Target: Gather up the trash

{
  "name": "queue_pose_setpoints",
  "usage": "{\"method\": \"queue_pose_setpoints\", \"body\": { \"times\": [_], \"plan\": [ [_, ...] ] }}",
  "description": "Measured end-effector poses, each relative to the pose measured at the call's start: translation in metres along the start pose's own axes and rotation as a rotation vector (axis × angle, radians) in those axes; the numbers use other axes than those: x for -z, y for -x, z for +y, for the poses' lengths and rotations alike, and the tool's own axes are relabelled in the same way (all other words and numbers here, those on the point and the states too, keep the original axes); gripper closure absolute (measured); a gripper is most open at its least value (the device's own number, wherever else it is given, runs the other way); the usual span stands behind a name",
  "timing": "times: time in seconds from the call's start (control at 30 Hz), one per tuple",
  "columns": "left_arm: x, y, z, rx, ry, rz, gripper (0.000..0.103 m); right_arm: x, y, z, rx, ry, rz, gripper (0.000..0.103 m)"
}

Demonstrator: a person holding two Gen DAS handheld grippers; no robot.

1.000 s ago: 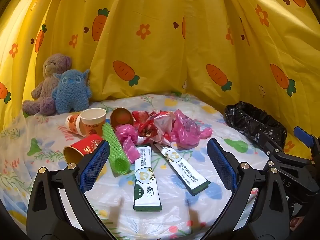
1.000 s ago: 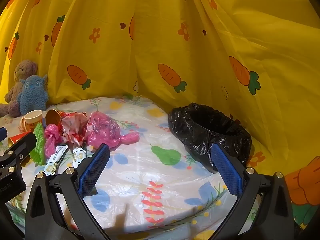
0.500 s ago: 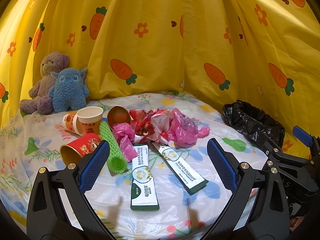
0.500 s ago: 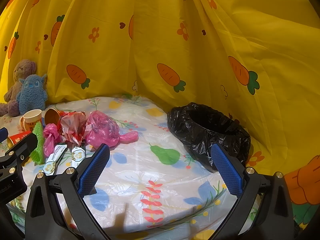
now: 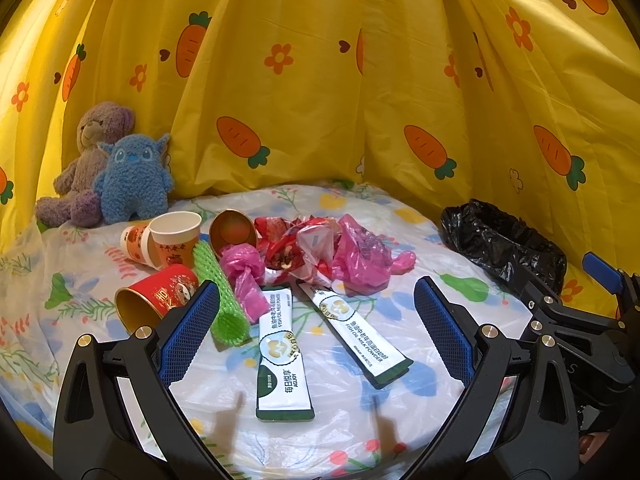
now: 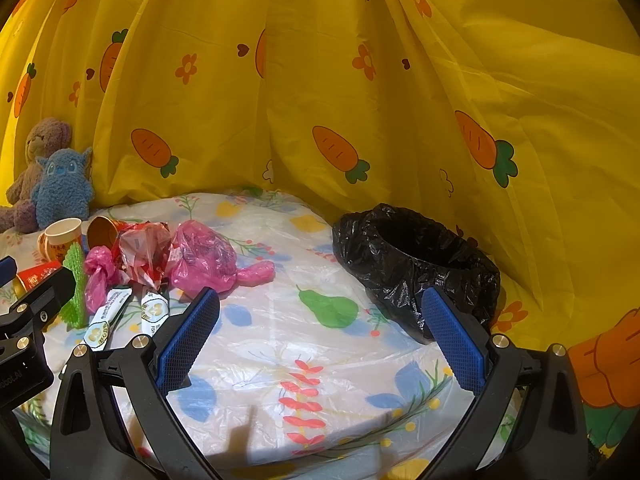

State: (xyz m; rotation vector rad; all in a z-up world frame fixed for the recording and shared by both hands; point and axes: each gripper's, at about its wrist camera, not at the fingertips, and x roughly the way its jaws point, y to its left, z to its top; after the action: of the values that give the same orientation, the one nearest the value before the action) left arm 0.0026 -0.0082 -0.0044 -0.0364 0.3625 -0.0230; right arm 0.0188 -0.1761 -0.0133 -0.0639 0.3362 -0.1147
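Note:
Trash lies in a heap on the flowered table cover: two white-and-green milk powder sachets [image 5: 282, 344] [image 5: 353, 327], a green foam net [image 5: 219, 294], pink bags [image 5: 362, 256], a red wrapper [image 5: 286, 242], a red cup [image 5: 156, 294] and paper cups [image 5: 174, 236]. My left gripper [image 5: 316, 330] is open and empty, hovering just in front of the sachets. My right gripper [image 6: 320, 340] is open and empty over bare cover, with the black bag-lined bin [image 6: 416, 258] just beyond its right finger. The heap [image 6: 160, 256] shows at left in the right wrist view.
Two plush toys [image 5: 108, 168] sit at the back left against the yellow carrot-print curtain [image 5: 320, 80], which surrounds the table. The right gripper's body [image 5: 580, 320] shows at the right edge of the left wrist view.
Both views have shifted slightly; the trash and the bin sit a little higher and farther in the frames. Nothing was grasped or moved.

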Motion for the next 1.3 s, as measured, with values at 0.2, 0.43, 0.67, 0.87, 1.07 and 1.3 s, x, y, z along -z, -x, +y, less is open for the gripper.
{"method": "queue_pose_setpoints", "body": {
  "times": [0.2,0.43,0.67,0.87,1.07,1.3],
  "plan": [
    [0.0007,-0.0012,0.0010,0.007,0.003,0.005,0.007,0.0006,0.0011,-0.0024,0.002,-0.001,-0.001,0.005],
    [0.0016,-0.0022,-0.0004,0.010,0.002,0.004,0.007,0.0002,0.0006,-0.0027,0.003,0.000,0.000,0.005],
    [0.0016,-0.0022,-0.0008,0.009,0.002,0.004,0.007,0.0035,-0.0010,-0.0061,0.004,-0.002,0.000,0.005],
    [0.0020,-0.0025,-0.0016,0.010,0.001,0.003,0.007,0.0035,-0.0015,-0.0064,0.004,-0.002,0.003,0.005],
    [0.0029,-0.0027,-0.0028,0.012,0.000,0.003,0.007,0.0038,-0.0018,-0.0075,0.005,-0.002,0.003,0.005],
    [0.0025,-0.0026,-0.0026,0.012,0.000,0.002,0.007,0.0048,-0.0021,-0.0092,0.008,-0.003,0.002,0.005]
  ]
}}
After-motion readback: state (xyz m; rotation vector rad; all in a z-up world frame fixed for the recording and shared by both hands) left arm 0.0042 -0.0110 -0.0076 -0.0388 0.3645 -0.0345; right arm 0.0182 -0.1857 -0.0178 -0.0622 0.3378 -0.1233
